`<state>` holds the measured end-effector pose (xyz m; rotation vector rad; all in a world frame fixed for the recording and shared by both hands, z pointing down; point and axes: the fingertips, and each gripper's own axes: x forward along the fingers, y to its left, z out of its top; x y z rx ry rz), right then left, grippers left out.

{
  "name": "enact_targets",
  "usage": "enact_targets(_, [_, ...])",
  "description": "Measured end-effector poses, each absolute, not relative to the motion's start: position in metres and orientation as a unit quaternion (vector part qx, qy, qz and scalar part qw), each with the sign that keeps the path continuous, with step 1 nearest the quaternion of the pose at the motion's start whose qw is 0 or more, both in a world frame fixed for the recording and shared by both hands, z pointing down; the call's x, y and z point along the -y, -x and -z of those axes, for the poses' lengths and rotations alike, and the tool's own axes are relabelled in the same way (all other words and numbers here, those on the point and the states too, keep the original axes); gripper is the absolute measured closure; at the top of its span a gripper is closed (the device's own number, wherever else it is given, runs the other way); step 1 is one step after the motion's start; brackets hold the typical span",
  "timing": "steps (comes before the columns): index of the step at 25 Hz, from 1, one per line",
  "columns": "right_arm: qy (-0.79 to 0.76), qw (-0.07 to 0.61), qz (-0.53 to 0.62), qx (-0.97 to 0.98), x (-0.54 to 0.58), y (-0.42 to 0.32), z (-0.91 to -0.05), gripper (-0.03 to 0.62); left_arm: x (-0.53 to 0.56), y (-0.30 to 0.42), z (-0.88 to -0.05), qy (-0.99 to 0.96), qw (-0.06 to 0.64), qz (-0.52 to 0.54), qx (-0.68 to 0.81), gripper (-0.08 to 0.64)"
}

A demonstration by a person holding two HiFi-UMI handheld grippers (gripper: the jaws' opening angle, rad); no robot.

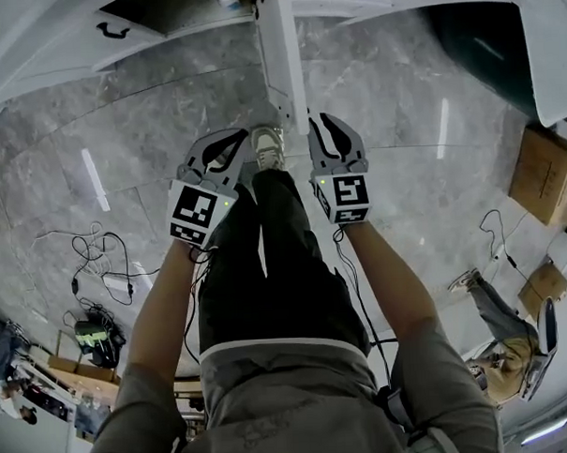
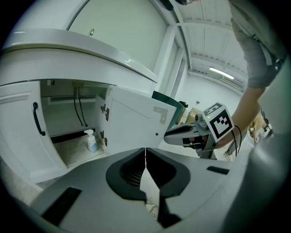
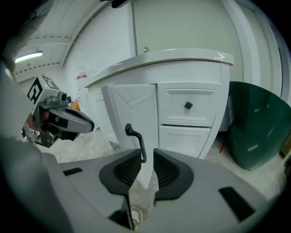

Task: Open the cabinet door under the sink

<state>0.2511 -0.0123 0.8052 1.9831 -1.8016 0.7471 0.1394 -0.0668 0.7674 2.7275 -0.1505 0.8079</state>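
Note:
The white under-sink cabinet door point(image 3: 132, 118) stands swung out, edge-on to me in the head view point(image 1: 282, 52). Its black handle point(image 3: 136, 139) runs down into the narrow gap of my right gripper point(image 3: 147, 157), whose jaws stand a little apart and wider than the handle. In the head view the right gripper point(image 1: 336, 139) sits just right of the door's edge. My left gripper point(image 2: 145, 154) is shut on nothing, left of the door point(image 2: 134, 125), facing the open cabinet. A second door with a black handle point(image 2: 38, 119) hangs at the left.
Inside the cabinet stand a pump bottle point(image 2: 92, 141) and hoses. Two drawers point(image 3: 187, 107) sit right of the door, then a dark green bin point(image 3: 257, 127). Cables point(image 1: 102, 266) lie on the floor at left, cardboard boxes point(image 1: 544, 172) and another person point(image 1: 499, 324) at right.

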Motion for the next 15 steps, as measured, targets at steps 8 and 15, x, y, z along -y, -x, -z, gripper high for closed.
enact_targets(8, [-0.714,0.172,-0.269,0.623,0.0,-0.261,-0.788,0.505,0.073,-0.137,-0.749,-0.948,0.132,-0.286,0.053,0.54])
enact_targets(15, [-0.719,0.177,-0.28,0.611,0.01,-0.277,-0.74,0.528,0.09,-0.144,-0.704,-0.951,0.136,-0.267,0.074,0.54])
